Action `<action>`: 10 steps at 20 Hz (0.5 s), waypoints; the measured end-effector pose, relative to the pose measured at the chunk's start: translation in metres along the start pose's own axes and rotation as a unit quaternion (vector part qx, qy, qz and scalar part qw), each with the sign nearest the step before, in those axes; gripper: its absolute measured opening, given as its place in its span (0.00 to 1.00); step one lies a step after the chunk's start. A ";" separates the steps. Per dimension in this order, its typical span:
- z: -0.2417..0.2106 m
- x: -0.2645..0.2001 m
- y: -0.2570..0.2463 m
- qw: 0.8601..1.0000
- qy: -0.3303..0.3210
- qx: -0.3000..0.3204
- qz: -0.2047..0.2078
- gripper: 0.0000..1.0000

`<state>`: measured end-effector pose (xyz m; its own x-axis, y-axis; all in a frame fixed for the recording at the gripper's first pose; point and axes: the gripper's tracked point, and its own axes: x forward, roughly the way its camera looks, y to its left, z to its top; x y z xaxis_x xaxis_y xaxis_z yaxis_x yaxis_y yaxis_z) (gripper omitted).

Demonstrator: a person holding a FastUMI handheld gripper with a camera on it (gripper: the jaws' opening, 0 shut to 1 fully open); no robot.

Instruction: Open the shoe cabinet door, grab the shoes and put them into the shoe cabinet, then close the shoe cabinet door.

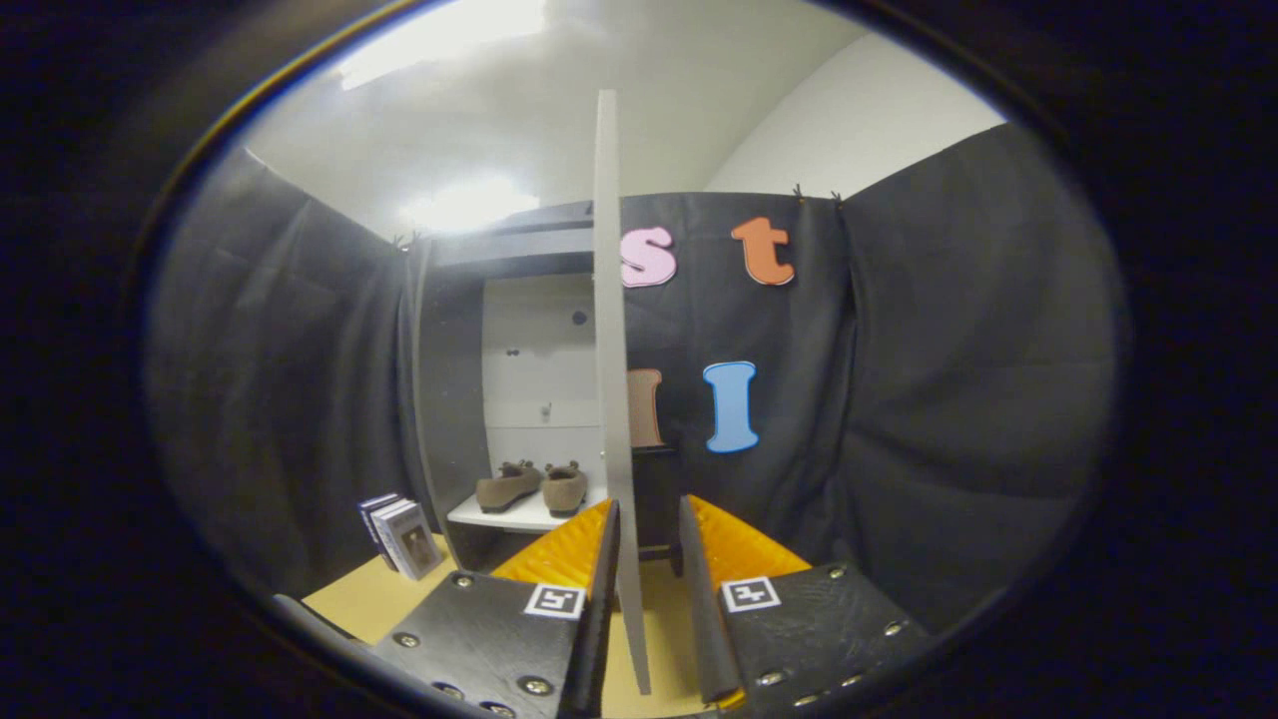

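Note:
The shoe cabinet (451, 399) stands against the booth wall, its grey door (609, 300) swung wide and seen edge-on. A pair of brown shoes (529, 486) rests side by side on the white shelf (489, 517) inside, toes pointing out. My gripper (649, 504) straddles the door's lower edge, which runs down between the two orange-backed fingers. The left finger (606, 559) lies against the door. The right finger (699, 569) stands a small gap away from it, so the jaws are open.
A few books (401, 535) stand upright on the tan tabletop (364, 599), left of the cabinet's foot. Black cloth walls close in on the left, back and right.

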<state>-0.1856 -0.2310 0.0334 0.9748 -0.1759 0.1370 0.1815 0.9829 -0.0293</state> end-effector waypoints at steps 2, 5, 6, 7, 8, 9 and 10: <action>0.001 0.008 -0.010 1.000 -0.002 0.000 -0.007 0.44; -0.001 0.021 -0.015 1.000 0.002 0.005 -0.005 0.58; -0.003 0.024 -0.017 1.000 0.008 0.006 -0.005 0.66; -0.005 0.030 -0.019 1.000 0.013 0.007 -0.008 0.69; -0.003 0.033 -0.019 1.000 0.013 0.012 -0.007 0.70; -0.001 0.033 -0.017 1.000 0.011 0.018 -0.004 0.70; -0.002 0.034 -0.015 1.000 0.009 0.022 0.000 0.71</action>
<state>-0.1548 -0.2518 0.0364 0.9771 -0.1769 0.1185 0.1763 0.9842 0.0154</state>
